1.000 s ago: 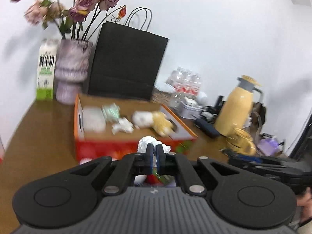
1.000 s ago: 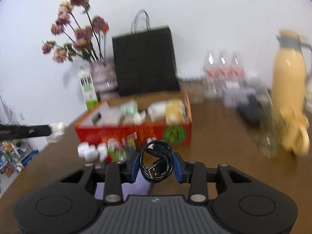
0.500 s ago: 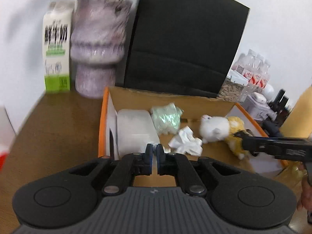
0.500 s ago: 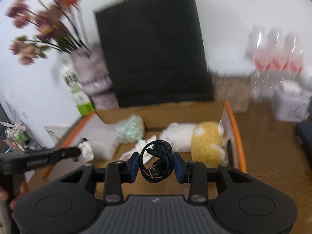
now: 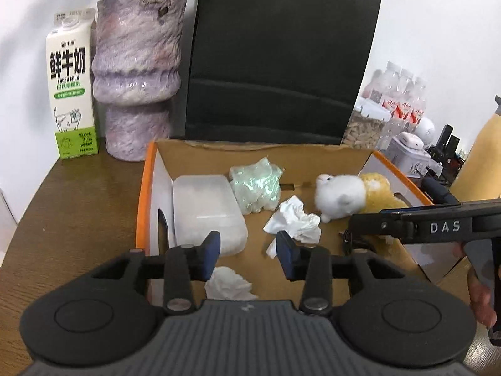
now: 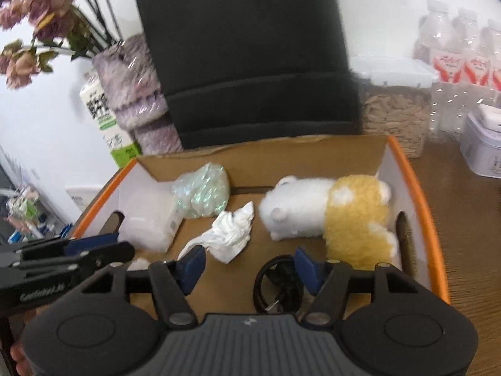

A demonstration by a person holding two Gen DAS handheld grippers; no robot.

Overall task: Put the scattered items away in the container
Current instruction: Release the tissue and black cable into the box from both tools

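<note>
— Over the open cardboard box (image 5: 313, 153) on the brown worktop (image 5: 78, 206), what are the two claws doing?

— Both hang above its floor. The left claw (image 5: 247, 255) has just been opening; its blue pads stand apart with nothing pressed between them, and a crumpled white tissue (image 5: 230, 285) lies on the box floor right below the gap.

— And the right one?

— The right claw (image 6: 249, 266) has just been opening too. Its pads are wide apart. The coiled black cable (image 6: 278, 282) sits low beside the right-hand pad; whether it touches that pad I cannot tell, but it is not clamped.

— What else lies in the box?

— A second crumpled tissue (image 5: 294, 219) near the middle, a frosted plastic case (image 5: 206, 210) along the left wall, a shiny greenish plastic bag (image 5: 255, 188) just behind it, and a white-and-yellow plush toy (image 6: 328, 213) on its side towards the right wall.

— Behind the box?

— A black paper bag (image 5: 275, 62) stands upright, with a mottled purple vase (image 5: 136, 72) and a milk carton (image 5: 72, 84) to its left. Water bottles (image 6: 457, 53) stand off to the right.
</note>
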